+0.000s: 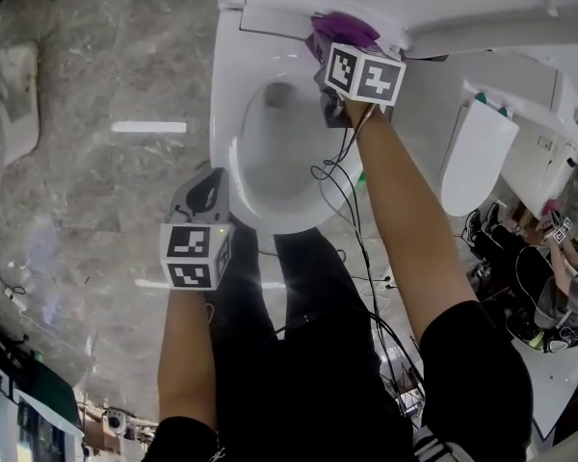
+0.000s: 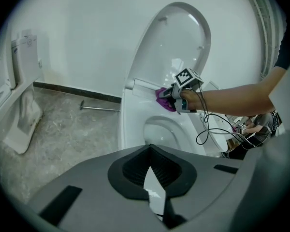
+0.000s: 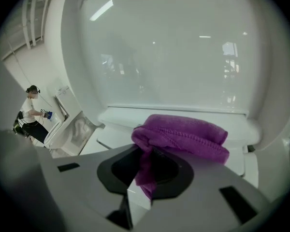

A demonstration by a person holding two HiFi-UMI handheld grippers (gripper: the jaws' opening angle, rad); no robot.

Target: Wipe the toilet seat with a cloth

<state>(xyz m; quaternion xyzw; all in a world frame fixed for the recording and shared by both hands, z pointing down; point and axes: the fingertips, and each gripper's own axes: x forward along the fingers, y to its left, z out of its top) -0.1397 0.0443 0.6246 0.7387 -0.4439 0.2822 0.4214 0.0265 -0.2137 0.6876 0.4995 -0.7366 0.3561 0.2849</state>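
At the far left of the head view lies grey marbled floor (image 1: 87,181). Over it, just beside the left edge of the toilet, hangs the left gripper (image 1: 208,185), angled downward. Its own view shows the jaws clenched together with nothing between them (image 2: 152,180); it touches nothing, and the bowl sits beyond its tips. Next comes the white toilet seat (image 1: 229,152) ringing the bowl (image 1: 281,147), with the lid (image 2: 181,42) standing upright behind it. At the rear of the seat, close under that raised lid, is the purple cloth (image 1: 345,29), bunched into a thick fold. The right gripper (image 1: 329,54) grasps it: in the right gripper view a tail of the cloth (image 3: 183,134) runs down into the closed jaws (image 3: 141,180), while the rest of it rests on the white ledge at the foot of the lid (image 3: 174,47). The left gripper view shows the same hold from the side, cloth (image 2: 163,99) pressed against the back of the seat by the right gripper (image 2: 172,94). Black cables (image 1: 352,195) trail along the right forearm. Further right stands a second toilet (image 1: 477,157).
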